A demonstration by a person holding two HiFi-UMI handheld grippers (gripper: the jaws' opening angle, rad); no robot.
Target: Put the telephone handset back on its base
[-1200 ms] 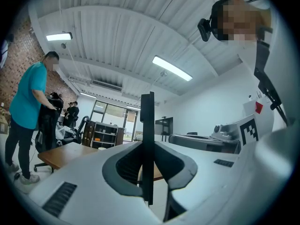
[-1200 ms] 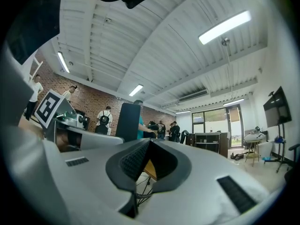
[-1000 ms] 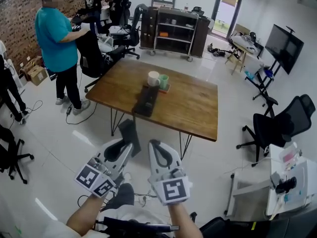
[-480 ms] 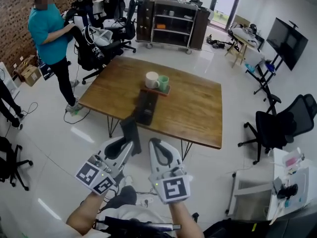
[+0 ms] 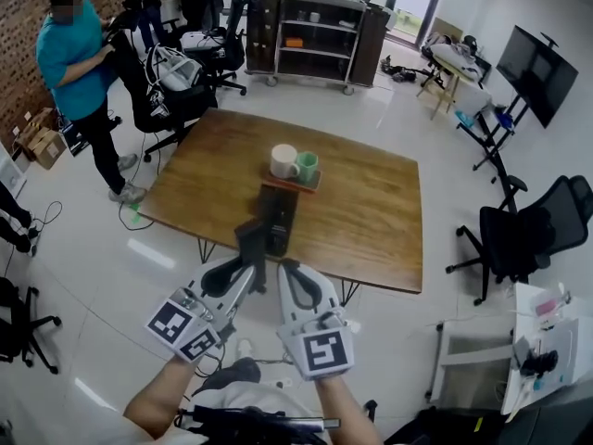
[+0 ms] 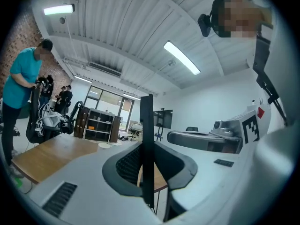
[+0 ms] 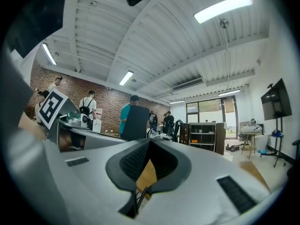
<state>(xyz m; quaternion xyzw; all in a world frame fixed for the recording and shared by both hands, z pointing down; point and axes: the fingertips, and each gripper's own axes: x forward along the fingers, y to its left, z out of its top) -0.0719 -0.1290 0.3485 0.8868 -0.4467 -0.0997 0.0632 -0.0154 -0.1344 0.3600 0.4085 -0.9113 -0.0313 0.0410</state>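
Note:
A black telephone base [image 5: 279,213] lies lengthwise near the middle of the wooden table [image 5: 371,211]. My left gripper [image 5: 246,267] is shut on the black handset [image 5: 250,239], which stands up out of its jaws just short of the table's near edge. In the left gripper view the handset [image 6: 146,125] shows edge-on as a thin dark slab clamped between the pads, at my left gripper [image 6: 146,146]. My right gripper [image 5: 289,269] is beside it, shut and empty. In the right gripper view, at my right gripper [image 7: 149,142], a coiled cord [image 7: 139,197] hangs below the jaws.
A white mug [image 5: 283,160] and a green mug [image 5: 307,167] stand on a small tray behind the base. A person in a teal shirt [image 5: 67,58] stands at the left by office chairs [image 5: 153,95]. Another chair [image 5: 519,235] is to the table's right, and a shelf cart [image 5: 315,35] stands beyond it.
The view has closed in on the table. Both grippers, with the handset in the left one, now reach its near edge. The person in teal has shifted left.

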